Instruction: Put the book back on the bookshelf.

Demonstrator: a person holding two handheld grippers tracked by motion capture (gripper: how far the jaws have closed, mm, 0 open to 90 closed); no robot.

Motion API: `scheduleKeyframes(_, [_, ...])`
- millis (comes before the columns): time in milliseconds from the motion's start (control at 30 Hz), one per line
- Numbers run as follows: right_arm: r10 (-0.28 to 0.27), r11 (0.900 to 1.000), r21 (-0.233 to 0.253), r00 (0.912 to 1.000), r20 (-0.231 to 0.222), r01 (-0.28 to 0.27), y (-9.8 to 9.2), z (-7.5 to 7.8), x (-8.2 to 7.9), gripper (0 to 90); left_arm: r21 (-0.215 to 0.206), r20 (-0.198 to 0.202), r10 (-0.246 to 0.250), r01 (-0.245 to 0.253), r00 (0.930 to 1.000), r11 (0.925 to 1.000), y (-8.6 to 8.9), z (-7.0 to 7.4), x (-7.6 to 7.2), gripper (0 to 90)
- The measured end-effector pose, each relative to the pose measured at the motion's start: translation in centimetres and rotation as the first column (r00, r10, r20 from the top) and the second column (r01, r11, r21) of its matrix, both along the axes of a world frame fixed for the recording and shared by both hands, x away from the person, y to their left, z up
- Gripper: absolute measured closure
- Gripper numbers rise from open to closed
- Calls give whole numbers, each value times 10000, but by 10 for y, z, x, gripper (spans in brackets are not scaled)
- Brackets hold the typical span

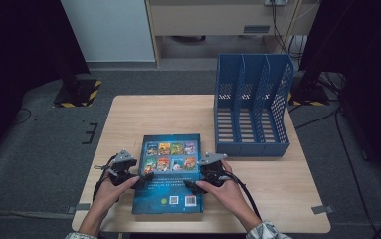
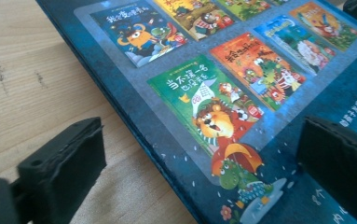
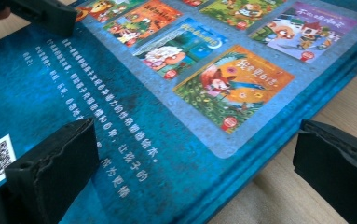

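Note:
A blue picture book lies flat, back cover up, near the front edge of the wooden table. My left gripper is at the book's left edge and my right gripper at its right edge, each held in a hand. In the left gripper view the book runs between the wide-apart jaws of the left gripper, one jaw over bare wood and one over the cover. In the right gripper view the right gripper stands open the same way across the book's right edge. Neither holds anything.
A blue three-slot file rack stands at the table's back right, its open side up and toward me. Bare wood lies left of and behind the book. Cables trail from both grippers toward the front edge.

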State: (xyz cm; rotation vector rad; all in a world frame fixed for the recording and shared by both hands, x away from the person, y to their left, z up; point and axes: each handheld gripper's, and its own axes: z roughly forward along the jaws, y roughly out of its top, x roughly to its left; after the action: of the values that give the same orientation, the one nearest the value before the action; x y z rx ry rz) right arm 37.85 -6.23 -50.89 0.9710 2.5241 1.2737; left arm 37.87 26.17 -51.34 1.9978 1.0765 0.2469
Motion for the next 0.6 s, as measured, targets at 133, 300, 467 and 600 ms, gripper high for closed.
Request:
scheduleKeyframes(133, [-115, 9998, 178, 9996, -253, 119, -1, -2, 3, 3, -236, -227, -141, 136, 9996, 9996, -2, -2, 1, 0])
scheduleKeyframes(300, [-423, 9980, 437, 9954, -854, 461, -2, -4, 3, 6, -565, -525, -177, 147, 9985, 9983, -3, -5, 1, 0])
scheduleKeyframes(467, [-337, 9977, 558, 9943, -1013, 395, -3, -6, 5, 6, -658, -644, -285, 242, 9975, 9975, -4, -5, 3, 0])
scheduleKeyframes(600, [-340, 9965, 714, 9923, -1187, 427, -4, -8, 6, 6, -656, -725, -357, 310, 9967, 9974, -3, -5, 4, 0])
